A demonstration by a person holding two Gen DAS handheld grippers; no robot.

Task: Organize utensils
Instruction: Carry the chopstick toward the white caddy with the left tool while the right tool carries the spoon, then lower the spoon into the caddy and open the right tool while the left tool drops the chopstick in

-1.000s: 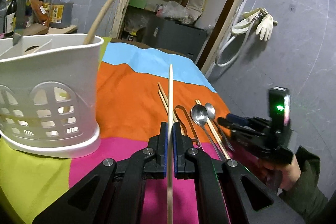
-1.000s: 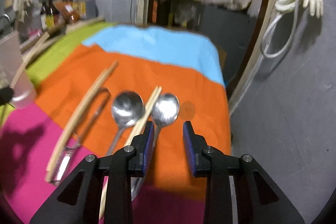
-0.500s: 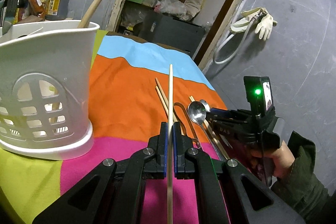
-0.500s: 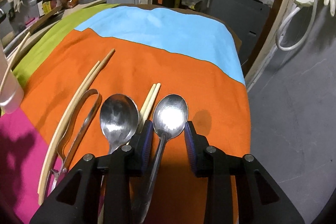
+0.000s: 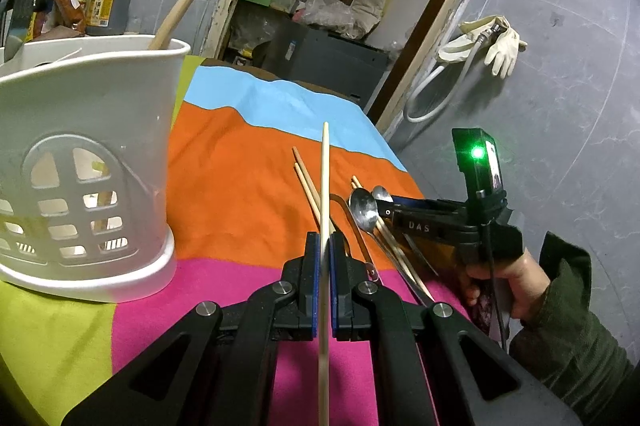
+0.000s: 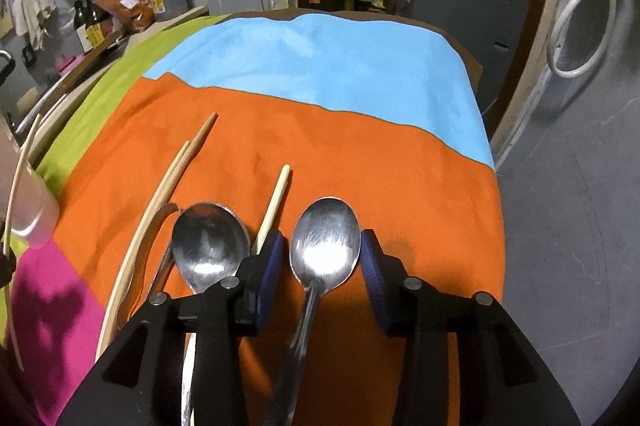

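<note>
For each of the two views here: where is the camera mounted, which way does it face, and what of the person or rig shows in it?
Left wrist: sits on the left gripper, shut on a chopstick, facing across the cloth; shows the white caddy, right gripper and hand.
Right wrist: sits on the right gripper, angled down; its jaws are opening around a spoon, pads clear.
Shared: both spoons, loose chopsticks, cloth.

Two metal spoons [image 6: 210,246] [image 6: 325,240] lie on the cloth. Four chopsticks show: one pair [image 6: 176,178] lying together, one single [image 6: 274,202] between the spoons, and one [image 5: 324,194] held off the cloth. There is one pair of metal tongs [image 6: 154,246], one white utensil basket [image 5: 80,162], and two grippers [image 5: 325,250] [image 6: 322,254].
</note>
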